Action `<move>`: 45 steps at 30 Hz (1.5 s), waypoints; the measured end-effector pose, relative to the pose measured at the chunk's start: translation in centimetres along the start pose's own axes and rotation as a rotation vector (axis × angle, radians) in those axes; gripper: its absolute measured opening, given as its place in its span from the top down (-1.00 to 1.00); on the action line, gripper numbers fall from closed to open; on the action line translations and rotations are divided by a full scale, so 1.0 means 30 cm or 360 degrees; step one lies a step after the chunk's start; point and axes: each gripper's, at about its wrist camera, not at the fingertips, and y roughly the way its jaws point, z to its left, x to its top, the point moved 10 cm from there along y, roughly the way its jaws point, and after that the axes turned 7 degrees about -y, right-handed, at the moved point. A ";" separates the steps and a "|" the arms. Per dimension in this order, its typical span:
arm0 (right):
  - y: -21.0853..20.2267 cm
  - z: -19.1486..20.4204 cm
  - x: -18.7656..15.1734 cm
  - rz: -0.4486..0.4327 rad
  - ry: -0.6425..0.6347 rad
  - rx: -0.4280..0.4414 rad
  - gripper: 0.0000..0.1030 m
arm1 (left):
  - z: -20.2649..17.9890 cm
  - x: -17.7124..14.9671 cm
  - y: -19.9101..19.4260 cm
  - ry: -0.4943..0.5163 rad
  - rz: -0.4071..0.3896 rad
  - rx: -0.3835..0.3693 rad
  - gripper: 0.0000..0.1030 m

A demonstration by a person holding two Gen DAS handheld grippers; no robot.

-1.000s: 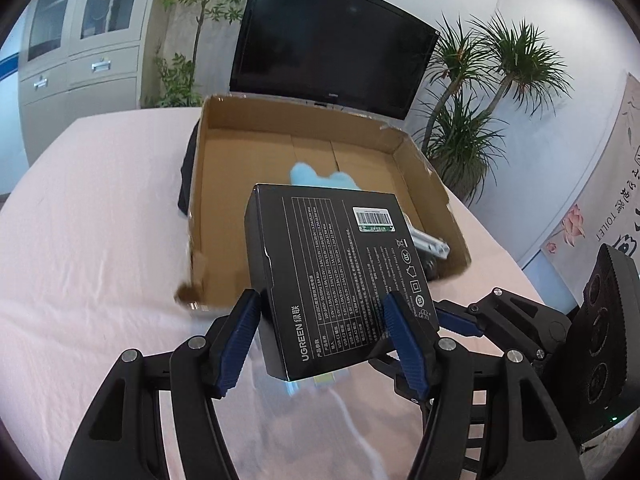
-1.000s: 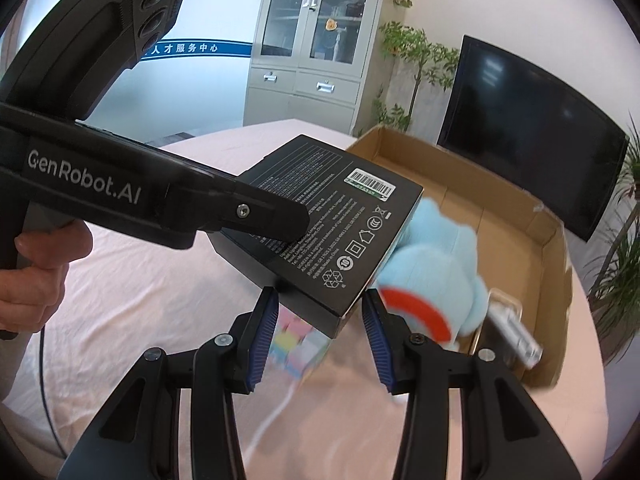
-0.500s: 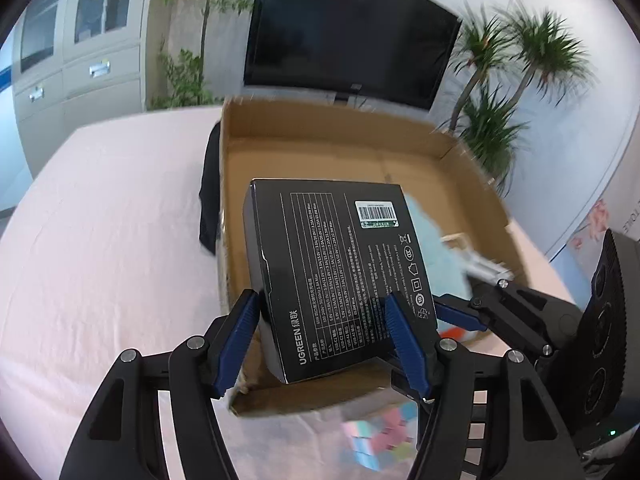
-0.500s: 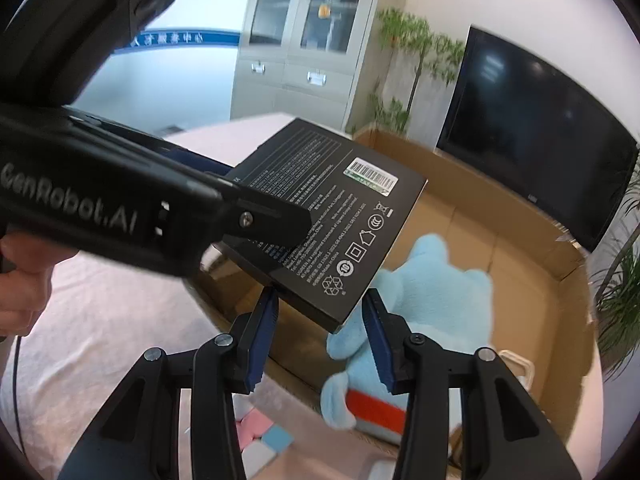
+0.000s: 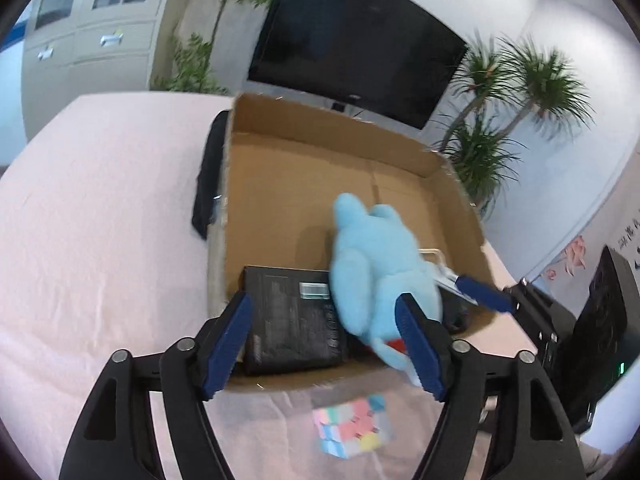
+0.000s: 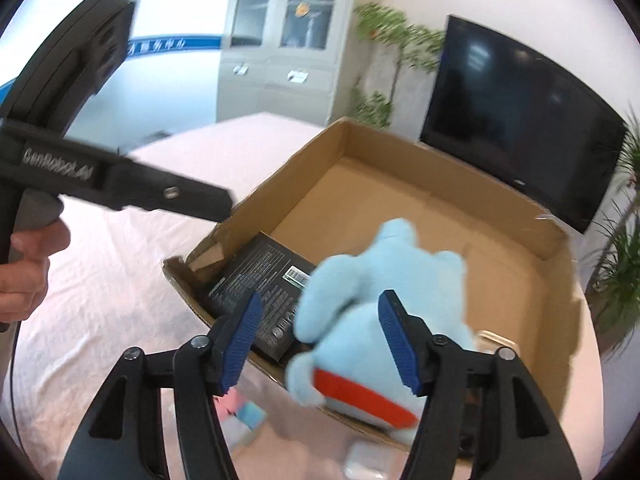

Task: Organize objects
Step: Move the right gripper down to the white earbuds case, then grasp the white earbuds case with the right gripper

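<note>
Black box just dropped into carton, lying ahead of left gripper, jaws opening, empty. Plush beyond right gripper, jaws opening, released. Next, probably: pull back, fetch cube below gripper on tabletop.

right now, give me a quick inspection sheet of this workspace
surface: table under a pink cloth, wrinkled.
job's things: black box lies in the cardboard box by its near wall; blue plush lies in it beside the black box; pastel cube on the cloth outside.
clutter: dark item against the carton's outer side.
grippers: left gripper and right gripper jaws opening, pads gripping nothing.
cables: thin black cable below the person's hand.
surroundings: black screen, potted plants, grey cabinet.
</note>
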 end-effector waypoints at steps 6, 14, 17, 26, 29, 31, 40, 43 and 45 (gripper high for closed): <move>-0.128 -0.102 -0.124 0.0023 0.0129 -0.0065 -0.28 | -0.153 -0.143 -0.040 0.0144 0.0042 -0.0011 -0.52; -0.016 -0.142 -0.486 0.0353 0.0385 0.0098 -0.08 | -0.297 -0.467 0.040 0.0107 0.0293 -0.0154 -0.53; 0.079 -0.152 -0.565 0.0466 0.0450 0.0109 0.05 | -0.332 -0.529 0.055 0.0125 0.0322 -0.0122 -0.53; -0.002 -0.002 -0.633 0.0412 0.0234 0.0458 0.20 | -0.336 -0.704 0.066 0.0111 0.0475 -0.0124 -0.53; -0.144 0.112 -0.706 0.0376 0.0047 0.0592 0.20 | -0.340 -0.814 0.090 0.0119 0.0598 -0.0154 -0.53; -0.237 0.173 -0.765 0.0366 -0.0050 0.0599 0.20 | -0.353 -0.890 0.113 0.0116 0.0697 -0.0179 -0.53; -0.362 0.193 -0.861 0.0364 -0.0004 0.0491 0.20 | -0.489 -1.042 0.155 0.0410 0.0846 -0.0205 -0.49; -0.356 0.220 -0.846 0.0367 0.0009 0.0467 0.20 | -0.501 -1.054 0.155 0.0507 0.0833 -0.0168 -0.19; -0.356 0.223 -0.845 0.0364 0.0010 0.0455 0.19 | -0.503 -1.059 0.154 0.0558 0.0826 -0.0144 0.06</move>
